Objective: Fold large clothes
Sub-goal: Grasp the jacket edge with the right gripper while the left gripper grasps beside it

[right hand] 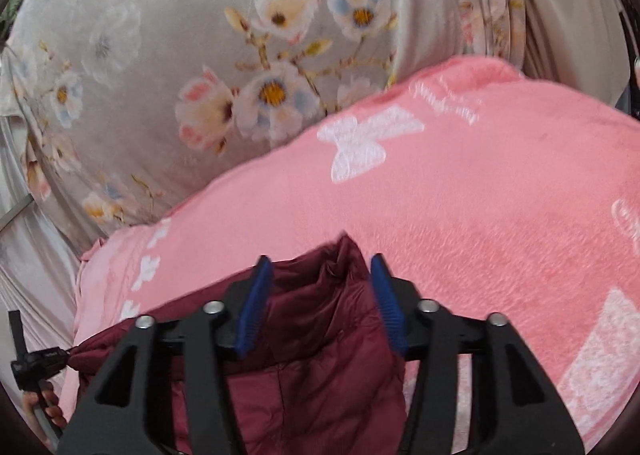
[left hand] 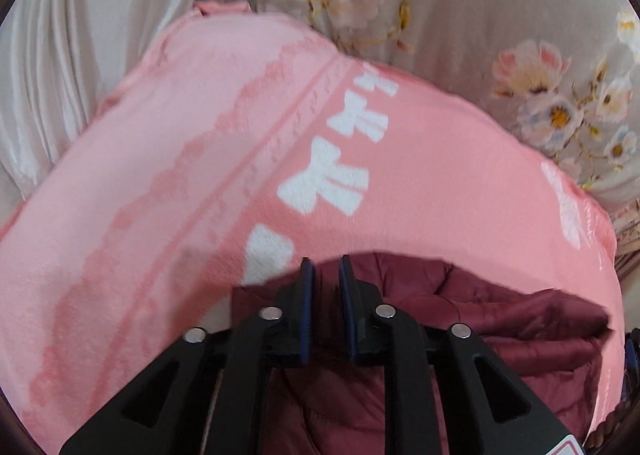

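Observation:
A dark red quilted jacket [left hand: 500, 319] lies on a pink fleece blanket [left hand: 180, 143] with white bows. My left gripper [left hand: 325, 261] hovers over the jacket's far edge, its blue-edged pads a narrow gap apart, with dark red cloth showing behind the gap. In the right wrist view the jacket [right hand: 320, 339] ends in a raised puffy corner. That corner stands between the blue pads of my right gripper [right hand: 320, 259]. The right jaws are wide apart and neither pad presses the cloth. The pink blanket [right hand: 480, 195] spreads beyond it.
Grey floral bedding [left hand: 460, 15] [right hand: 200, 55] lies past the blanket's far edge. Pale pleated fabric [left hand: 60, 55] hangs on the left. At the right wrist view's lower left, a hand [right hand: 44, 407] holds a black tool part [right hand: 36, 359] beside the jacket's end.

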